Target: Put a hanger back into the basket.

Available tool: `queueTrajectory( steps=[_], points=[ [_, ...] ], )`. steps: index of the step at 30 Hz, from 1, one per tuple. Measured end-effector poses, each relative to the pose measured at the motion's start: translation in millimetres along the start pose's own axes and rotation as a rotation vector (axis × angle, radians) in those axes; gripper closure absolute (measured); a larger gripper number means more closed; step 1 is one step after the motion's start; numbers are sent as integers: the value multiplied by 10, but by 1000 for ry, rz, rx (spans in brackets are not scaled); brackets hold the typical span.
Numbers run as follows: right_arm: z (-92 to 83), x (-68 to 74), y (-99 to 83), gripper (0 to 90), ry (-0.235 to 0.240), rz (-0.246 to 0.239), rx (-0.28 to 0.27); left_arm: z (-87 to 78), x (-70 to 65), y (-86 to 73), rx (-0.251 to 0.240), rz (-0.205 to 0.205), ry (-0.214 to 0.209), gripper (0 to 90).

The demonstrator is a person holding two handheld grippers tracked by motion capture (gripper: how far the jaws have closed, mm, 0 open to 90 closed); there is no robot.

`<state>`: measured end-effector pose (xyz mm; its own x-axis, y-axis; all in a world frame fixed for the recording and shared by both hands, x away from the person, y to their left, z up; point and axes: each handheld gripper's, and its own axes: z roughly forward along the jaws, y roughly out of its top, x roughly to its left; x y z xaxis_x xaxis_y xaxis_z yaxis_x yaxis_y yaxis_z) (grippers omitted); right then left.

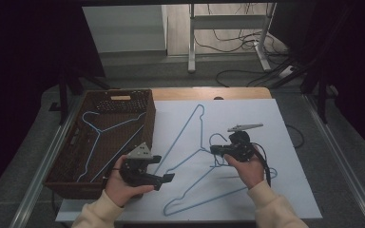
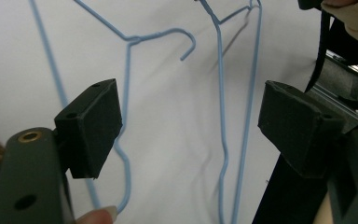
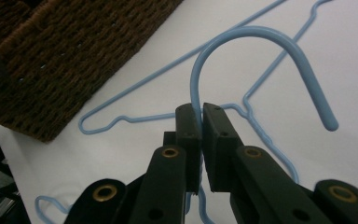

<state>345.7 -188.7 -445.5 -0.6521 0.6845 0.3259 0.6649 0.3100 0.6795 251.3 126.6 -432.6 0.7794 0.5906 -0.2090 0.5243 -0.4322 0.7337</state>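
Right gripper fingers tight on hanger hook

A thin light-blue wire coat hanger is lying across the white sheet, its shoulders running toward 7 o'clock; its curved hook, at the 12 o'clock end, is sitting pinched and raised slightly off the sheet.

Below the right hand-held gripper, its own pads hide the hanger neck; basket cut off.
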Motion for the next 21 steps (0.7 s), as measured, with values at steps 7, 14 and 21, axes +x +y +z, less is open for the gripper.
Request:
queueTrajectory(
  steps=[7,14,21],
  points=[
    [-37,68,14,853,17,-18,-14,254,-80,89,45,0,-38,218],
    [-50,95,20,854,36,-29,-18,462,-125,147,74,-7,-79,228],
    [-65,110,21,854,52,-44,-23,687,-128,160,115,-28,-139,253]
  ],
)
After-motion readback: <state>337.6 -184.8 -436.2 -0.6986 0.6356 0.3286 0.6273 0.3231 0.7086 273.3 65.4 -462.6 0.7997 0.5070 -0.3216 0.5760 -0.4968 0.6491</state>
